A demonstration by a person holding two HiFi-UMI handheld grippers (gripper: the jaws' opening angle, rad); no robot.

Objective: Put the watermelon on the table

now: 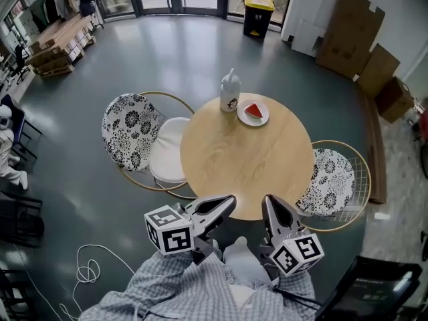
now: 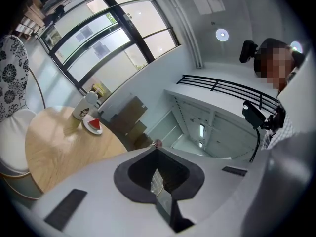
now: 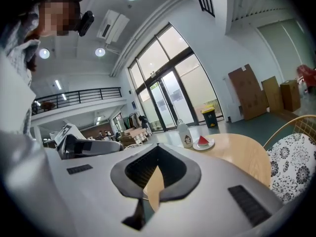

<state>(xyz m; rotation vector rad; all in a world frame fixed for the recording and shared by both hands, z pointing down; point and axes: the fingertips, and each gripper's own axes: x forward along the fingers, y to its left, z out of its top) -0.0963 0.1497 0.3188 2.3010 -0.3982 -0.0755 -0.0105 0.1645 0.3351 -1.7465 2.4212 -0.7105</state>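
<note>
The watermelon (image 1: 253, 110) slice lies on a white plate (image 1: 263, 120) at the far side of the round wooden table (image 1: 241, 169), just beside a white bottle (image 1: 230, 92). Both tools hang back near the person's body: the left gripper (image 1: 229, 201) is clenched on nothing, and the right gripper (image 1: 269, 202) looks likewise closed and empty. To reach well, I'd judge the right one should part its jaws early, cross low and come in from the side away from the bottle. Two floral chairs (image 1: 130, 131) flank the table on a grey floor (image 1: 180, 59), with a yellow-lidded bin (image 1: 258, 9) and cardboard boxes (image 1: 351, 32) beyond
</note>
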